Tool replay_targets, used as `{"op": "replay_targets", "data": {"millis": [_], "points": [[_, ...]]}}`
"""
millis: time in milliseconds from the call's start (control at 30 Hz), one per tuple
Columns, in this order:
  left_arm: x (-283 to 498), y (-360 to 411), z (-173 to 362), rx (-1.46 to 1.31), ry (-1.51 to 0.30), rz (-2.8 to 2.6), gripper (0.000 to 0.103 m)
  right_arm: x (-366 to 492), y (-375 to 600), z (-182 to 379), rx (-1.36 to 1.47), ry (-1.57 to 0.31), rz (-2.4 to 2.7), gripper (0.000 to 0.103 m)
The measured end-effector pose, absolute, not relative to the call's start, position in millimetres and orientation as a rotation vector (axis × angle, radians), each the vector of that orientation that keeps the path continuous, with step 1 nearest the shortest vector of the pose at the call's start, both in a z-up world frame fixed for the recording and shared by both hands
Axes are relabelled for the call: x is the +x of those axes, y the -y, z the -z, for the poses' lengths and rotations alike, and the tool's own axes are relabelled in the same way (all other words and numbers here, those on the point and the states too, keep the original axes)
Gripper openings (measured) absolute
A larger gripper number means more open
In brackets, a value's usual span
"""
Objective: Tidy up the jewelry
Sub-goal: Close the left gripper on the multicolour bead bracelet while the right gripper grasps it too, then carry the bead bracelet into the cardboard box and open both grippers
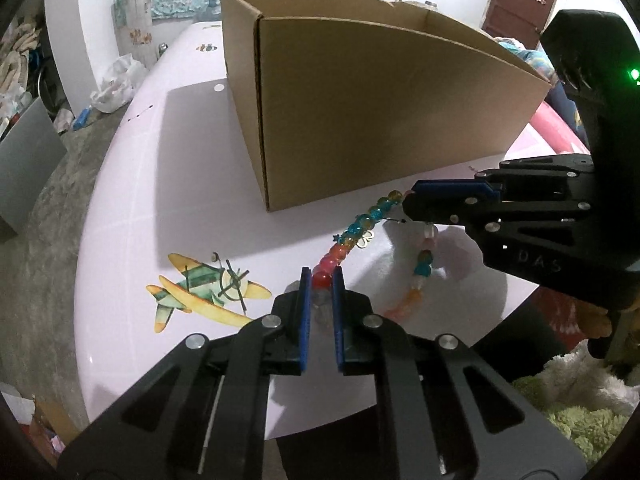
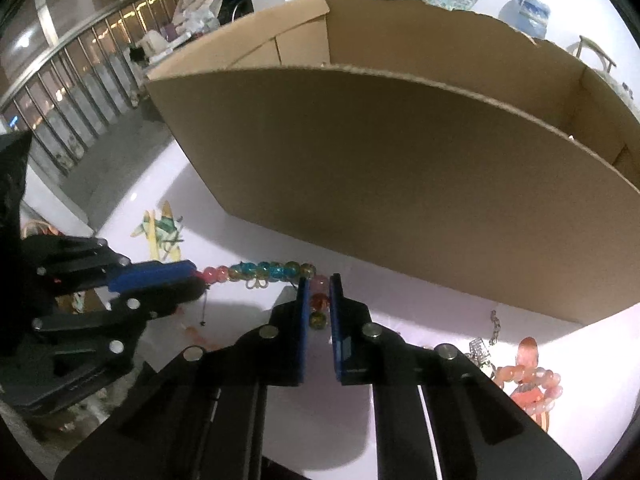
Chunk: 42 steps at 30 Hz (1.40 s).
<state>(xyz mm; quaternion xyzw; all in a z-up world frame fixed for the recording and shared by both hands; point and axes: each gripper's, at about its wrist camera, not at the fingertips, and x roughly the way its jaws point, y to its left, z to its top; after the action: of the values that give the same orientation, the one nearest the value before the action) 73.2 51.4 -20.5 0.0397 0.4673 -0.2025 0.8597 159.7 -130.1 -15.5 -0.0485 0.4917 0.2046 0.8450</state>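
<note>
Pale pink tabletop point(image 1: 132, 208), printed with a cartoon airplane point(image 1: 200, 292), fills the left wrist view, with an open cardboard box point(image 1: 360, 120) standing behind it. The left gripper point(image 1: 319, 280) is clamped on a red bead at one end of a beaded bracelet point(image 1: 360, 228), and the right gripper point(image 1: 408, 200) pinches the other end near the box's front wall. Between them the multicolored strand is drawn nearly straight, its long axis running diagonally from the lower middle up toward the right, lifted a little off the table. A second length of beads point(image 1: 420, 276) droops from the right gripper's side back toward the table (whether this is the same loop's other half I judge likely, but cannot confirm).

From the right wrist view, the right gripper point(image 2: 319, 292) is closed on pink and red beads, and the left gripper point(image 2: 192, 276) grips the far end at left; here the bracelet point(image 2: 268, 270) runs roughly horizontal, parallel to the box point(image 2: 400, 180) wall just behind it. More jewelry remains on the table at right: a peach bead bracelet point(image 2: 532, 384) and a small metal chain point(image 2: 486, 340).

What shows of the box's interior looks bare, so I judge the task early: this bracelet is not yet in, and other pieces wait.
</note>
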Motion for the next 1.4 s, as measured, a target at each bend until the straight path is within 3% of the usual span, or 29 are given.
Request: {"op": "replay_targets", "data": {"millis": [467, 767, 967, 1067, 1400], "points": [[40, -52, -37, 0.088, -0.831, 0.434, 0.009, 121, 171, -46, -0.055, -0.891, -0.458, 0.01], [31, -45, -119, 0.116, -0.617, 0.497, 0.009, 104, 170, -122, -0.052, -0.697, -0.493, 0.01], [66, -28, -166, 0.181, -0.462, 0.511, 0.009, 135, 181, -162, -0.069, -0.602, -0.501, 0.01], [100, -18, -168, 0.185, -0.473, 0.53, 0.009, 174, 189, -158, -0.046, -0.66, -0.512, 0.01], [203, -7, -93, 0.21, -0.795, 0.496, 0.009, 287, 183, -76, 0.054, -1.095, -0.574, 0.01]]}}
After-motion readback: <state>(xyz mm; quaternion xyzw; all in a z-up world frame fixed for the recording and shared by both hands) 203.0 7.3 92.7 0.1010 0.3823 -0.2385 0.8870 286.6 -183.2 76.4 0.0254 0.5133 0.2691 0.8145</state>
